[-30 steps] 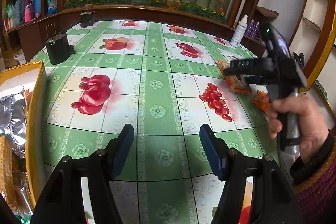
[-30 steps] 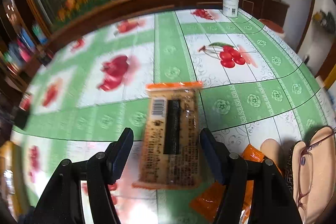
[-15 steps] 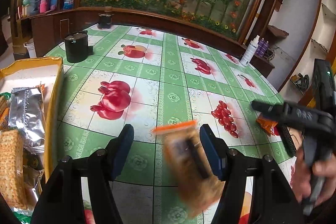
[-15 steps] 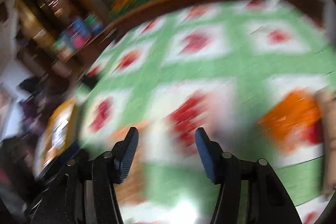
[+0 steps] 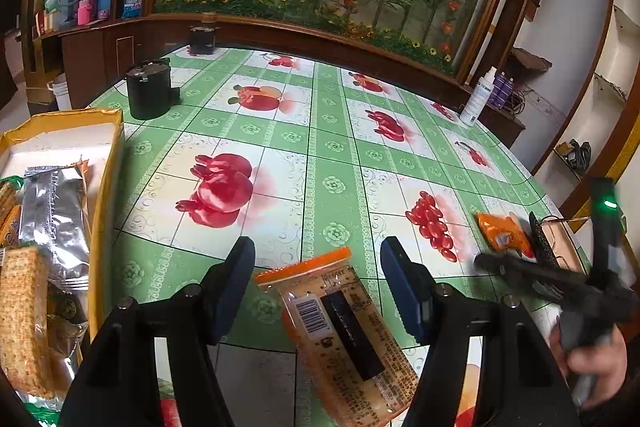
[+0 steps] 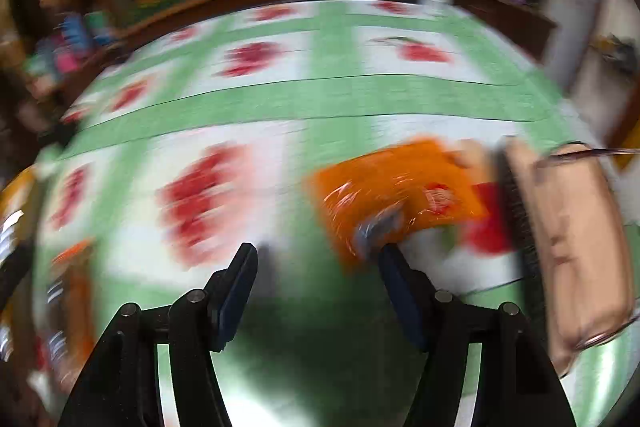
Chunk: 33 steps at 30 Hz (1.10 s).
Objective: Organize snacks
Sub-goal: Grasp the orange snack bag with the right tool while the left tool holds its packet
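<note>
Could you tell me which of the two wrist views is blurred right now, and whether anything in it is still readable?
Right wrist view: heavy motion blur smears the tablecloth and the orange packet, though the right claw itself stays crisp, jaws apart. Left wrist view: sharp, with fisheye bending of the table edge; the barcode on the clear snack packet is legible.

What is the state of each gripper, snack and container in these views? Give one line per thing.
Left hand-held gripper: open, straddling the packet, not pressing it.
Right hand-held gripper: open, jaws just opening wider, nothing between them.
Clear snack packet: lying flat on the tablecloth.
Orange snack packet: lying flat, ungripped.
Yellow box: open, partly filled with snacks.
</note>
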Each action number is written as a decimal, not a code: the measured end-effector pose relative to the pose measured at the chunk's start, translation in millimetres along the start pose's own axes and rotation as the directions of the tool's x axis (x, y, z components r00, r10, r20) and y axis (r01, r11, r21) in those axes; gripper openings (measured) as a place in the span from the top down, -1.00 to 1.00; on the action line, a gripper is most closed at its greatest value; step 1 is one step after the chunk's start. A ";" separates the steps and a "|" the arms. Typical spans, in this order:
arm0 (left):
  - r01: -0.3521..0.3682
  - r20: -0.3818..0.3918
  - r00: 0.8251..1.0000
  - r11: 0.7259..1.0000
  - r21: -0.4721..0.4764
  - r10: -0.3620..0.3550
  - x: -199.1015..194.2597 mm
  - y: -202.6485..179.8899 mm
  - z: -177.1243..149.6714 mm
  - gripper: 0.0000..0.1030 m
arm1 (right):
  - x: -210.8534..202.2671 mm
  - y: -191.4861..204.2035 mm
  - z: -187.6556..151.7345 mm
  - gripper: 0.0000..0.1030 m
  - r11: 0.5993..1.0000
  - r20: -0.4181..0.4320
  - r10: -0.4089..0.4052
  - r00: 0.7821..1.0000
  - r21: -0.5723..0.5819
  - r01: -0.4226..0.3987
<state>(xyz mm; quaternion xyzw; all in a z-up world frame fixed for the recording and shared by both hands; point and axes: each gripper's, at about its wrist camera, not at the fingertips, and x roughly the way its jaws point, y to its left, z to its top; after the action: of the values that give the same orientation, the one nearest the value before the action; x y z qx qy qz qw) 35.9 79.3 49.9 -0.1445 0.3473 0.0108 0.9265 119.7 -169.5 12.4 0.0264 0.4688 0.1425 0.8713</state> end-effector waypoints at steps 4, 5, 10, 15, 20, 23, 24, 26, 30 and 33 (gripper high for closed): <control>-0.004 -0.002 1.000 1.000 -0.001 0.004 0.5 0.3 -0.6 -0.24 | -39.9 -11.4 -7.7 -0.30 0.983 0.142 0.124 0.982 0.119 -0.141; -0.003 -0.001 1.000 1.000 0.001 0.003 0.5 0.2 -0.5 -0.24 | -48.8 -18.3 -5.8 -0.31 0.984 0.180 0.079 0.980 0.145 -0.106; -0.004 -0.007 1.000 1.000 0.012 0.004 2.6 -1.2 -1.4 -0.24 | -48.5 -49.1 11.4 -0.36 0.981 0.185 0.002 0.983 0.192 -0.039; -0.006 -0.007 1.000 1.000 0.005 0.006 3.3 -0.9 -0.7 -0.24 | -6.8 -65.8 32.1 -0.36 0.982 0.111 -0.056 0.992 0.183 0.035; -0.006 -0.004 1.000 1.000 0.009 0.006 2.8 -0.9 -0.5 -0.25 | 2.1 -64.3 28.9 -0.37 0.984 0.062 0.044 0.997 0.169 -0.054; -0.007 -0.005 1.000 1.000 0.009 0.007 2.8 -0.9 -0.6 -0.24 | 2.8 -48.3 21.0 -0.40 0.973 0.022 0.184 0.983 0.138 -0.186; -0.008 -0.006 1.000 1.000 0.008 0.008 2.9 -0.4 -0.5 -0.24 | 1.4 -41.7 18.3 -0.40 0.971 0.027 0.206 0.978 0.121 -0.208; -0.009 -0.007 1.000 1.000 0.005 0.009 3.0 0.4 -0.7 -0.24 | -1.0 -32.8 18.0 -0.41 0.986 0.049 0.142 0.989 0.082 -0.145; -0.006 -0.009 1.000 1.000 -0.002 0.006 2.2 1.7 -0.6 -0.24 | 12.2 -17.8 23.4 -0.41 0.996 0.047 0.080 0.996 0.029 -0.082; 0.009 -0.003 1.000 1.000 -0.010 -0.009 -0.8 2.2 -1.0 -0.24 | 21.5 -3.8 25.3 -0.41 1.000 0.041 0.026 0.999 -0.014 -0.025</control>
<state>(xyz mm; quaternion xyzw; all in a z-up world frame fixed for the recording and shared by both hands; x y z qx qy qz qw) 34.4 81.2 49.2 -0.1506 0.3480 0.0083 0.9253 152.6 -165.0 8.5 0.0296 0.4495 0.1561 0.8791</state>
